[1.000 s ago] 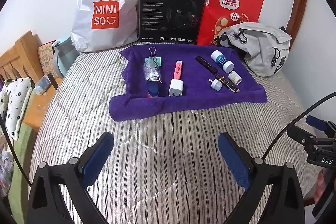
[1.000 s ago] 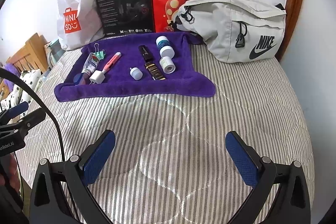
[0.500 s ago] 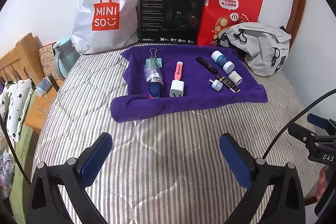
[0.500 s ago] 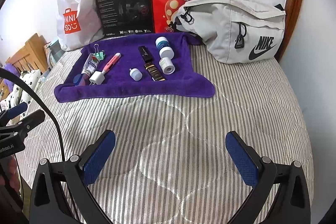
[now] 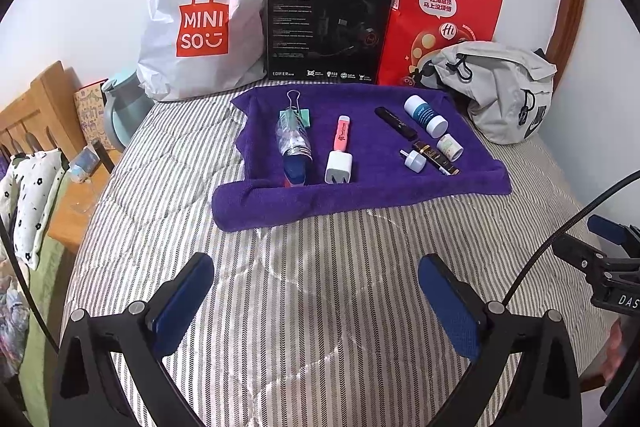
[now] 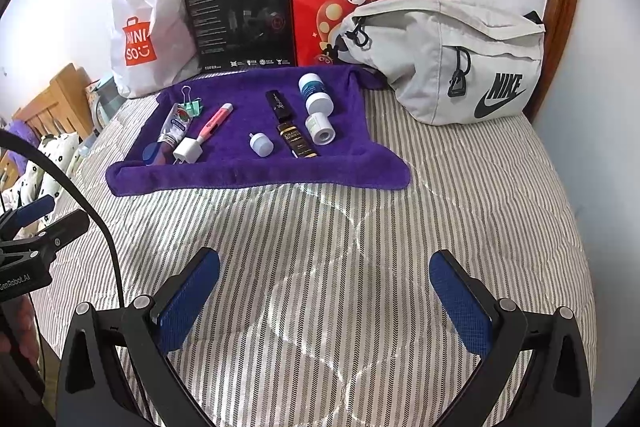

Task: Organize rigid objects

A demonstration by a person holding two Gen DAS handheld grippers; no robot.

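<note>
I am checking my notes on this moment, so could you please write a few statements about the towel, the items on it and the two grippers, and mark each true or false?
1. Both the left gripper and the right gripper are open and hold nothing. True.
2. The pink pen lies on the bare striped bedcover. False: it lies on the purple towel.
3. The grey bag sits on the towel. False: it rests on the bedcover beside it.
4. The white charger plug lies at the pen's near end. True.
</note>
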